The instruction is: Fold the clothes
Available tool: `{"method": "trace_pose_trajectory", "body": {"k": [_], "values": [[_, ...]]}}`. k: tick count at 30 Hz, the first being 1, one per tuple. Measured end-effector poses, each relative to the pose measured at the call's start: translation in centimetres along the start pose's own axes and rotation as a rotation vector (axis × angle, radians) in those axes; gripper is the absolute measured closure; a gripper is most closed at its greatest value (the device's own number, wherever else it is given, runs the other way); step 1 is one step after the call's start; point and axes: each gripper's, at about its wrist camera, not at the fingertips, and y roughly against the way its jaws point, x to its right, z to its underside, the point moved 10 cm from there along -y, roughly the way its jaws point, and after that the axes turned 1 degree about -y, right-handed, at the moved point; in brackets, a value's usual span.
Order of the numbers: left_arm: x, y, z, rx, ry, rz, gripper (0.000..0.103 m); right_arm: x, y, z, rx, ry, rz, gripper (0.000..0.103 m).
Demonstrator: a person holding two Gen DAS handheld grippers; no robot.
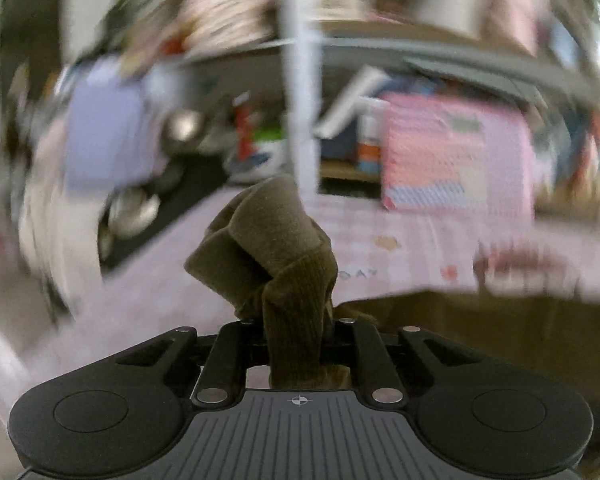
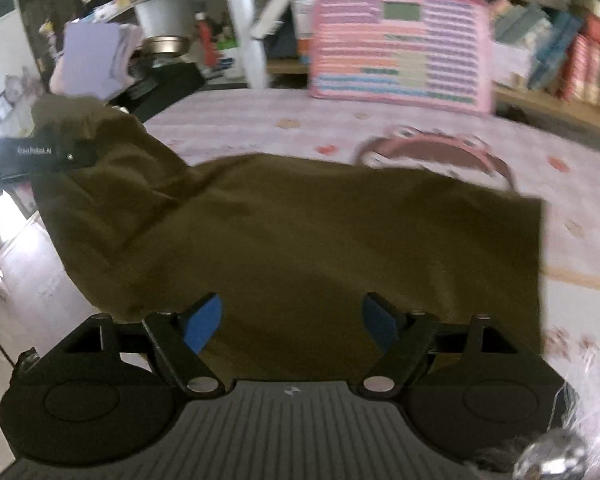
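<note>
Left has a corner, right is free over the cloth body.

Left gripper [image 1: 296,344] is clamped narrow on a bunched ribbed edge of the olive-brown knit garment [image 2: 300,240]; that edge is lifted, the bunch sticking up past the fingers. Rest of the garment lies spread on the pale pink printed bedsheet [image 2: 260,120], long axis running left-right across the right wrist view, far-right edge straight. Right gripper [image 2: 292,322] hovers just above the near part of the cloth, blue pads [image 2: 204,326] wide apart, holding nothing. From the right side, the left gripper shows at the garment's far-left end. Judgement: right is nearer the free right edge, so it should pinch there. Heavy motion blur in left view.
</note>
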Motion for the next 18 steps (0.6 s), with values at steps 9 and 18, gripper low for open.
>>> {"method": "trace_pose_trajectory", "body": {"k": [9, 18], "values": [[11.8, -1.0, 5.0, -0.183, -0.663, -0.067, 0.022, 4.5, 1.8, 1.2, -0.014, -0.078, -0.039, 0.026], [11.4, 0.9, 5.0, -0.178, -0.611, -0.138, 0.014, 6.0, 1.3, 1.4, -0.061, -0.143, -0.076, 0.026]]}}
